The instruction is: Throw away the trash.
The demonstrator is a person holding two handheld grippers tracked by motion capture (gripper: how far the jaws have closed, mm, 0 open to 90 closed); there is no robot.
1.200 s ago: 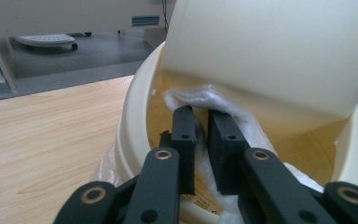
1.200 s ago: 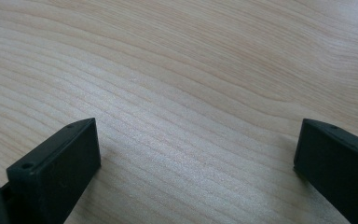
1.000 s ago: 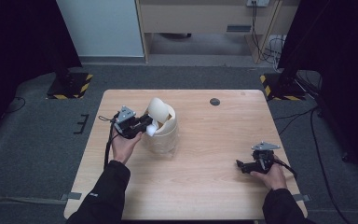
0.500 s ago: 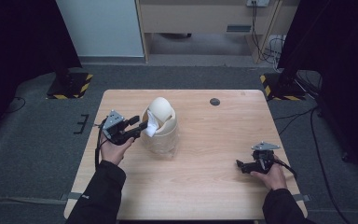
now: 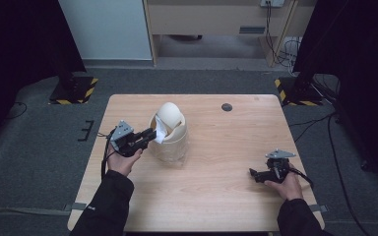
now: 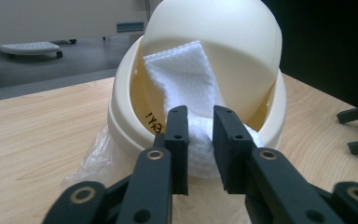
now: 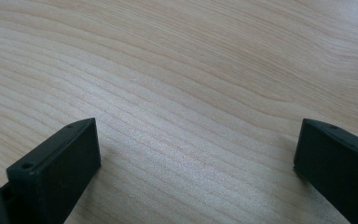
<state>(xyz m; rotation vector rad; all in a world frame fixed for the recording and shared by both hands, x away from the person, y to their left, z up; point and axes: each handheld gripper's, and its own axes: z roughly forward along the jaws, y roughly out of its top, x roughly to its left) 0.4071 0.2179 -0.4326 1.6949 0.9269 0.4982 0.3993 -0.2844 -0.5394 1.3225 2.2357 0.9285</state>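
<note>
Jaws of the left gripper (image 6: 200, 140), just closing, pinch a white tissue (image 6: 186, 88) hanging from the cream bin (image 5: 169, 132) at tabletop (image 5: 216, 191) ten o'clock. Right gripper (image 7: 196, 163) jaws wide at four o'clock, holding nothing.

Light wooden table (image 5: 211, 196), pale grain, rounded corners, standing on grey carpet. Directly on it: a cream swing-lid bin (image 5: 170, 140) with a clear plastic liner bunched at its base, just ahead of the left gripper (image 5: 150, 136), at its jaw tips. A small dark round disc (image 5: 227, 107) lies near the far edge, well apart from both grippers, beyond the bin. The right gripper (image 5: 254, 174) rests low on bare wood, grain running across between its jaws.
</note>
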